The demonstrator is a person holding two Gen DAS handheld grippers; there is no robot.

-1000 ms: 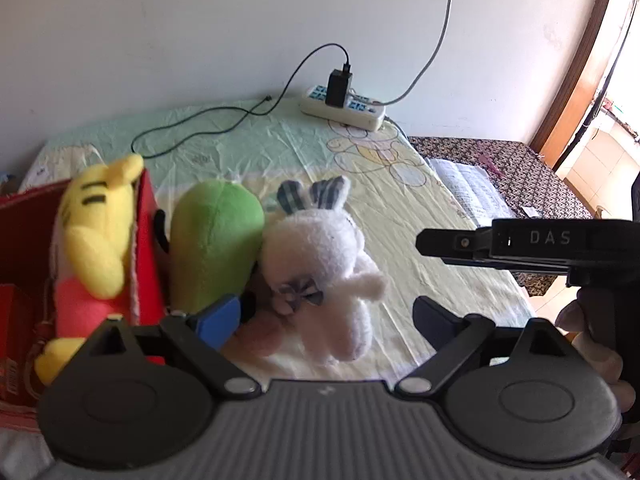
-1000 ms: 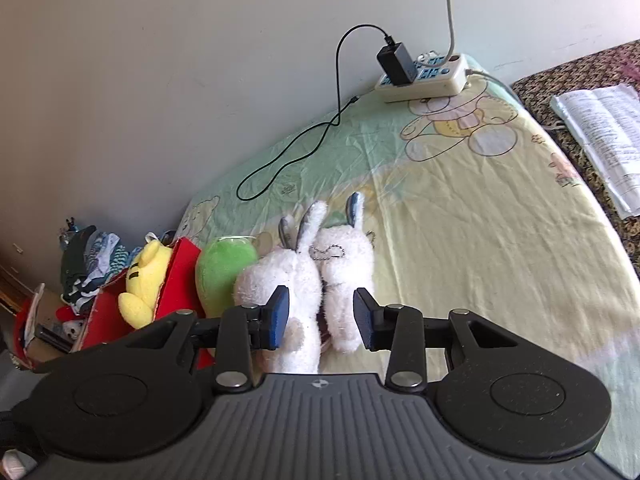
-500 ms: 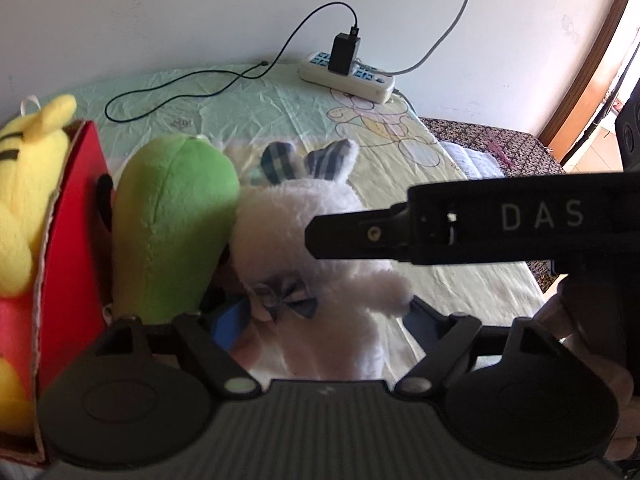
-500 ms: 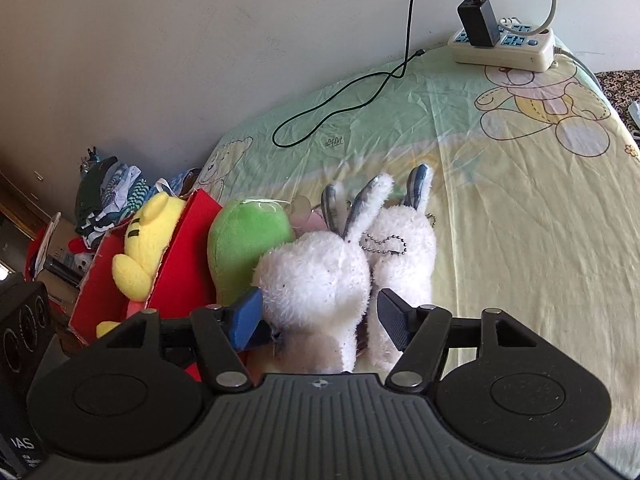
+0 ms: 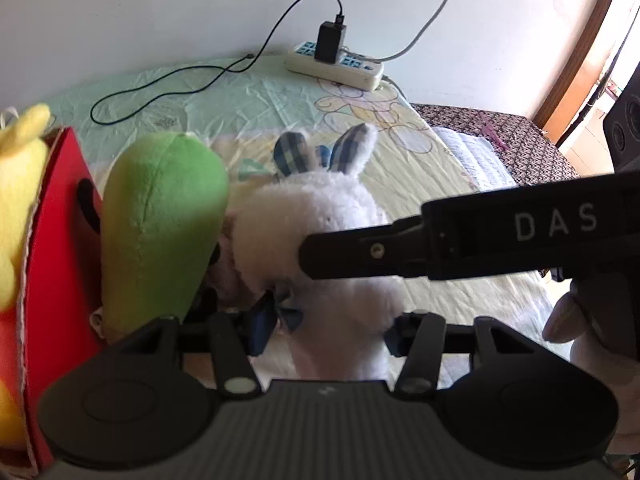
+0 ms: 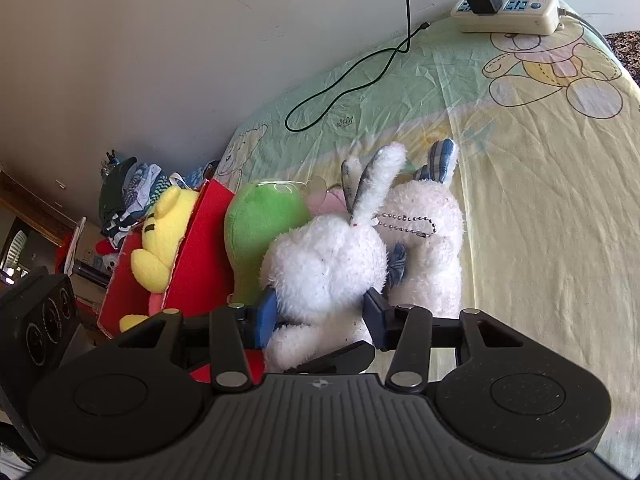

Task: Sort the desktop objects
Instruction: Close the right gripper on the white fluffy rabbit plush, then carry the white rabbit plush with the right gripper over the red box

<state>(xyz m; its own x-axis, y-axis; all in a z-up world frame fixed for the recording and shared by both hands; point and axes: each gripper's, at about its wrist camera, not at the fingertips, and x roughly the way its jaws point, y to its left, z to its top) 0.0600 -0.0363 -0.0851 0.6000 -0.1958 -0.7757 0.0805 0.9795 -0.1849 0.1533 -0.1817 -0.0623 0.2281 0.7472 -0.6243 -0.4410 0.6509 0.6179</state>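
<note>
Left gripper (image 5: 326, 330) clamped on a white bunny (image 5: 340, 216) beside the green plush (image 5: 160, 224), right gripper (image 6: 320, 314) closing onto the second bunny (image 6: 328, 256), pad contact hidden by fur.

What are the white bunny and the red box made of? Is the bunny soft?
The bunny looks like soft, fluffy plush: its white fur is shaggy and fuzzy at the edges, and its ears have checked cloth inside. The red box looks like cardboard with a smooth red coat; its bare edge shows pale and papery.
</note>
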